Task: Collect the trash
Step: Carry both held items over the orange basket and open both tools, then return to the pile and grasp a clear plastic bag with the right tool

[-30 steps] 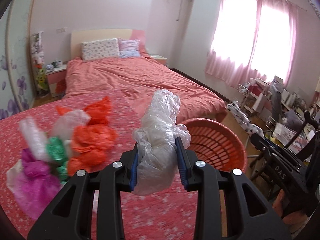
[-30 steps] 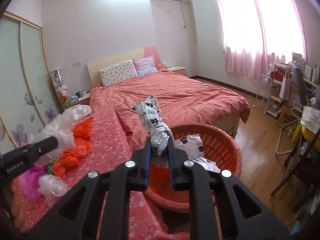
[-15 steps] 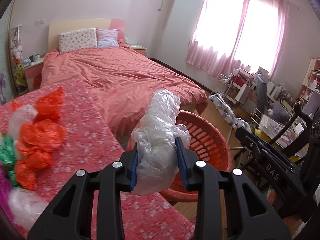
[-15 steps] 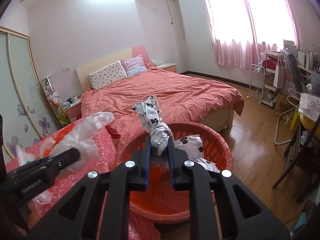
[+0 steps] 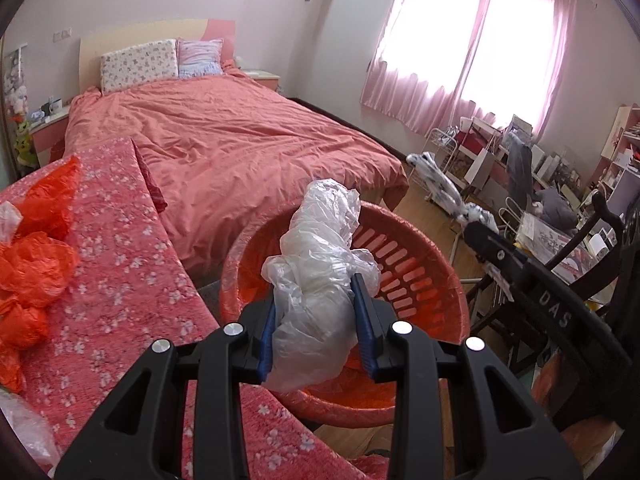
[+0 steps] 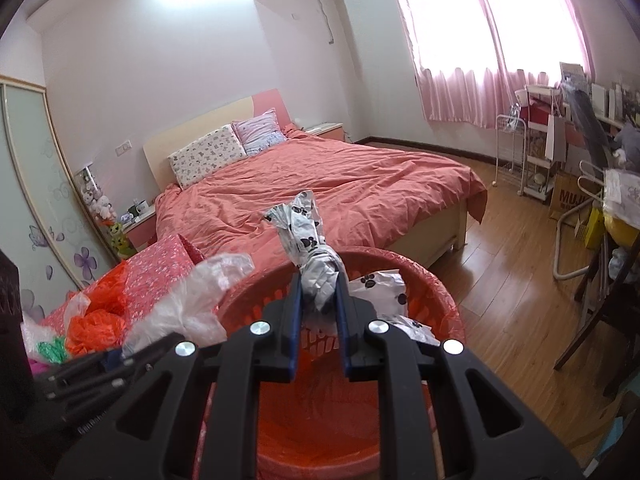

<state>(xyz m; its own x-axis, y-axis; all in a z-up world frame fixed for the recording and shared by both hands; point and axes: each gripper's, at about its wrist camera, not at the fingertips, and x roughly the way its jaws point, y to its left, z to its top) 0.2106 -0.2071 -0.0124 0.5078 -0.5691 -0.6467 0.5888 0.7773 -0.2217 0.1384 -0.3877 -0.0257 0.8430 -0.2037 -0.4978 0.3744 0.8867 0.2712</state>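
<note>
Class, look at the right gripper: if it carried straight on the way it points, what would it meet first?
Probably the paw-print bag already lying in the red basket, or the far wall; depth is unclear.

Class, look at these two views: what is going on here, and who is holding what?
A person is collecting trash with a gripper in each hand. The left gripper is clamped on a clear bag. The right gripper has a paw-print bag between its pads, and its jaws are opening. Both are over the red basket, where paw-print trash already lies. More orange bags wait on the table.
</note>
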